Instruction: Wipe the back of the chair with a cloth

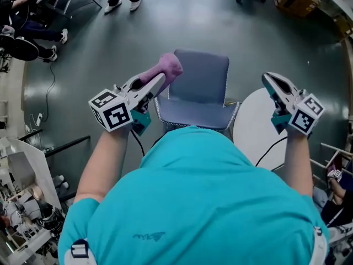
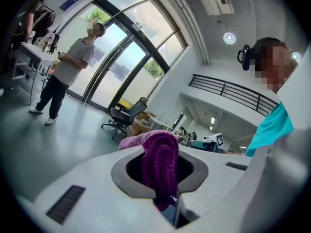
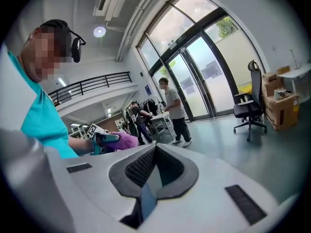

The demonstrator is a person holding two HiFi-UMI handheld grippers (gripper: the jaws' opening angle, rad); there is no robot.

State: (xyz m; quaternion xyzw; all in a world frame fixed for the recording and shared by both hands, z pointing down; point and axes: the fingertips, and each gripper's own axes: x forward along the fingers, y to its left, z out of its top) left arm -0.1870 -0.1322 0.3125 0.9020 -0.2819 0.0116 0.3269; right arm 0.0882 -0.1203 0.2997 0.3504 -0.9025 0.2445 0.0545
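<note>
Cloth, purple and bunched, sits clamped in the left gripper, whose jaws are closed on it; in the left gripper view the cloth fills the gap between the jaws and folds over their tips. From the head view it hangs at the left edge of the chair, above the seat; whether it touches the chair cannot be told. The chair is blue-grey, with its back toward the person in a teal shirt, who stands just behind it. The right gripper is held to the right of the chair, well apart from it, above a white round table that stands just beside the chair; its jaws are drawn together with nothing between them. Beyond the chair lies grey floor; a black office chair stands far off by the windows.
</note>
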